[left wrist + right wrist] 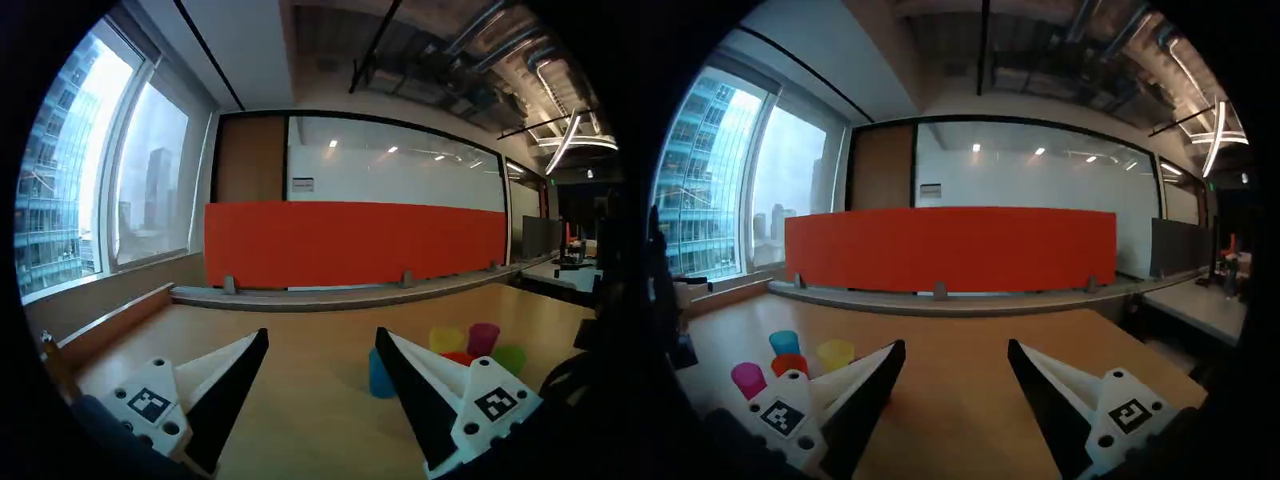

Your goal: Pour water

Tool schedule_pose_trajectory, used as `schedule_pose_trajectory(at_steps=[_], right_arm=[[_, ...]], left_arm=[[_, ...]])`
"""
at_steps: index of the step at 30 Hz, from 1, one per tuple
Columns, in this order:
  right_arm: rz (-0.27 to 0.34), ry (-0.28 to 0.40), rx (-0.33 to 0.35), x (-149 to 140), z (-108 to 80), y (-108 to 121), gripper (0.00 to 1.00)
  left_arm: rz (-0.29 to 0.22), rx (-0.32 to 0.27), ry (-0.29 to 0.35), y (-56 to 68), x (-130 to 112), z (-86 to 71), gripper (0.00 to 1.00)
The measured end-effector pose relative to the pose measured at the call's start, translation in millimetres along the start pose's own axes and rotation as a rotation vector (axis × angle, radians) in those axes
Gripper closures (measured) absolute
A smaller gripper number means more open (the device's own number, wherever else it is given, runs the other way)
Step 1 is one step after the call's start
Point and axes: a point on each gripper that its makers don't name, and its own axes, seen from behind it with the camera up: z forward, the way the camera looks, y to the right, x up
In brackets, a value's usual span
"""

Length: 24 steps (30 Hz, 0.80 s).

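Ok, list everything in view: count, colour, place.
blue cup: one, blue, table, nearest
yellow cup: one, yellow, behind red
pink cup: one, pink, beside yellow
red cup: one, red, cluster's middle
green cup: one, green, cluster's right
table: one, light wood, under cups
divider: one, orange, table's far edge
window: two panes, clear, left wall
left claw: one, white-black, open above table
right claw: one, white-black, open above table
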Motion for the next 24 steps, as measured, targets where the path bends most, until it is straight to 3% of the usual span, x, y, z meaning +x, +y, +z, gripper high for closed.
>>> schedule_pose_trajectory(at_steps=[15, 24], right_arm=[[0.003, -0.018, 0.059, 64, 3.5, -10, 0.01], [0.006, -0.01, 0.09, 105, 6.7, -18, 0.01]], left_arm=[[0.017, -0.052, 0.001, 5.3, 83, 13.1, 0.0], [0.028, -0.089, -0.012, 10.7, 116, 19.6, 0.0]])
